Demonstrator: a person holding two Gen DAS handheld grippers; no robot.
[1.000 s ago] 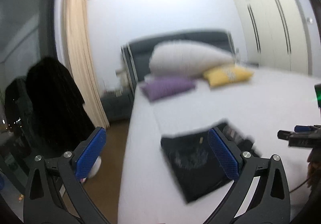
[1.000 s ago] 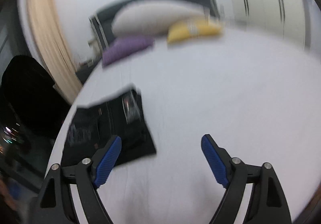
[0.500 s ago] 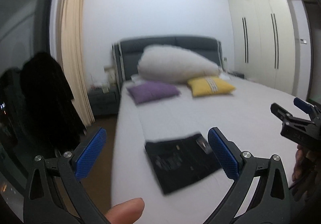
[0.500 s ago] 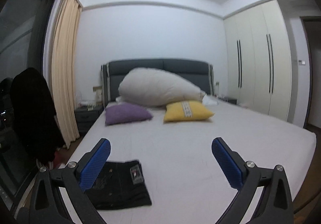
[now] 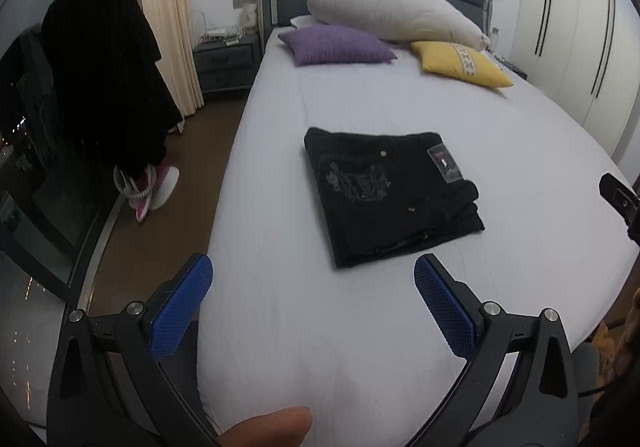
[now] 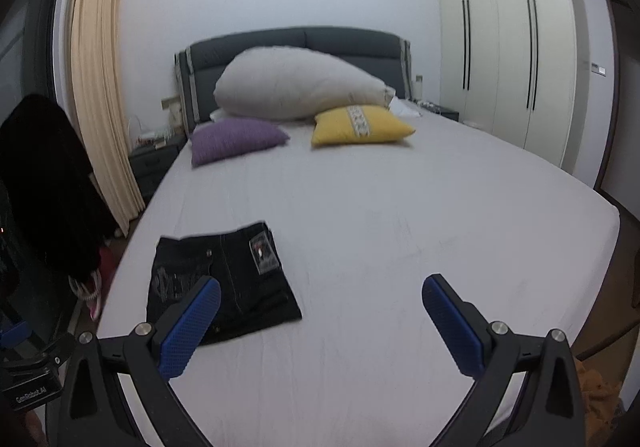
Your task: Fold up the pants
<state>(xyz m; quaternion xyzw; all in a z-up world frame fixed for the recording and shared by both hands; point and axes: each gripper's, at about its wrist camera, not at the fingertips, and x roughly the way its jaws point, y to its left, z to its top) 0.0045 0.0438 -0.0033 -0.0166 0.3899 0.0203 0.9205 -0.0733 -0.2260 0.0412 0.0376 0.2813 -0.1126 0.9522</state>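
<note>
Free room: the white bed sheet is bare right of the folded black pants.
Obstacles: purple cushion, yellow cushion, big white pillow at the headboard end.

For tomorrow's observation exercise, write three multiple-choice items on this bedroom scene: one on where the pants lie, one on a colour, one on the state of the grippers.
1. Where do the black pants lie?
A. on the floor
B. on the bed, near its left edge
C. on the pillows

2. What colours are the two small cushions?
A. red and green
B. both white
C. purple and yellow

3. How are the left gripper and right gripper?
A. both open, holding nothing
B. both shut on the pants
C. one open, one shut

Answers: B, the folded pants rest on the sheet near the edge by the curtain; C, a purple cushion and a yellow cushion sit by the headboard; A, the blue pads stand wide apart with only the bed between them.
</note>
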